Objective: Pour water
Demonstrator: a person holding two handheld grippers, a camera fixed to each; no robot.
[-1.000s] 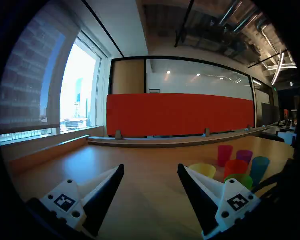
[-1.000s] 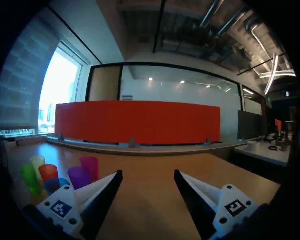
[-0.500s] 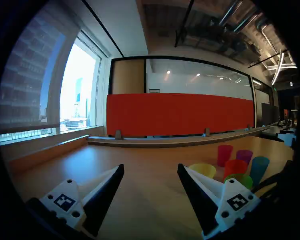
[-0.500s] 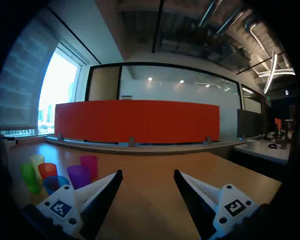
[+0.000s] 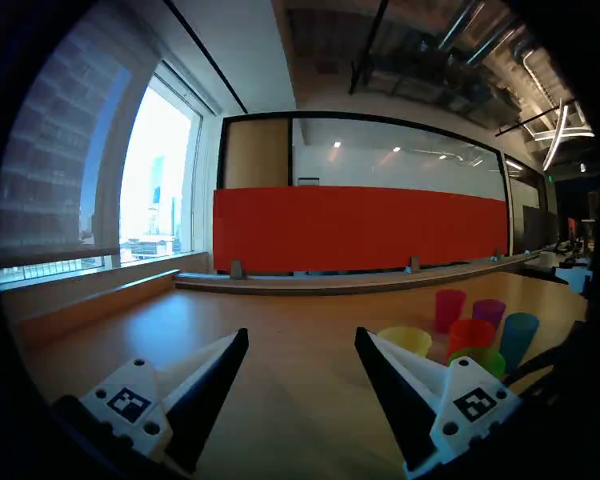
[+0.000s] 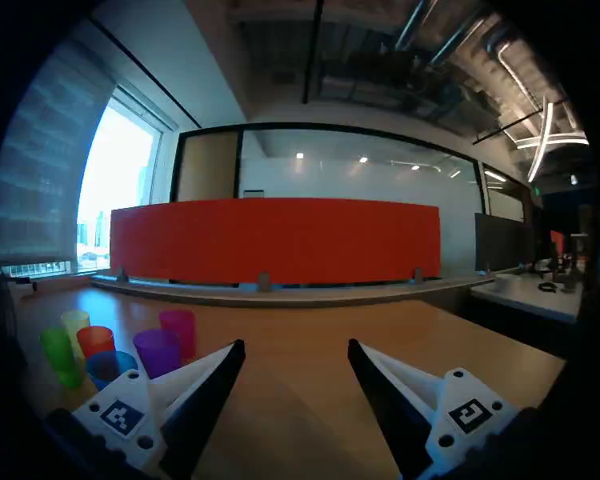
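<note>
Left gripper: the white two-finger left gripper [image 5: 300,334], black on its inner faces, stands wide apart and holds nothing; bare table surface shows between its fingers.
Right gripper: the white two-finger right gripper [image 6: 294,346] is likewise spread wide and holds nothing, with bare table between its fingers.
Table: a light brown wooden table [image 5: 300,408], smooth and glossy, lies under both grippers.
Cups, left gripper view: six upright cups in a tight cluster on the table, just right of the right-hand finger. The yellow plastic cup [image 5: 406,340] is nearest the finger. Behind and beside it are the orange-red plastic cup [image 5: 470,334], green plastic cup [image 5: 480,362], teal plastic cup [image 5: 519,336], magenta plastic cup [image 5: 449,309] and purple plastic cup [image 5: 488,310].
Cups, right gripper view: the cluster stands at lower left, beside the left-hand finger.
Contents: cannot be told.
Far edge: a long red partition panel [image 5: 356,228] runs along the table's back.
Side: a bright tall window [image 5: 152,200] stands at left.
</note>
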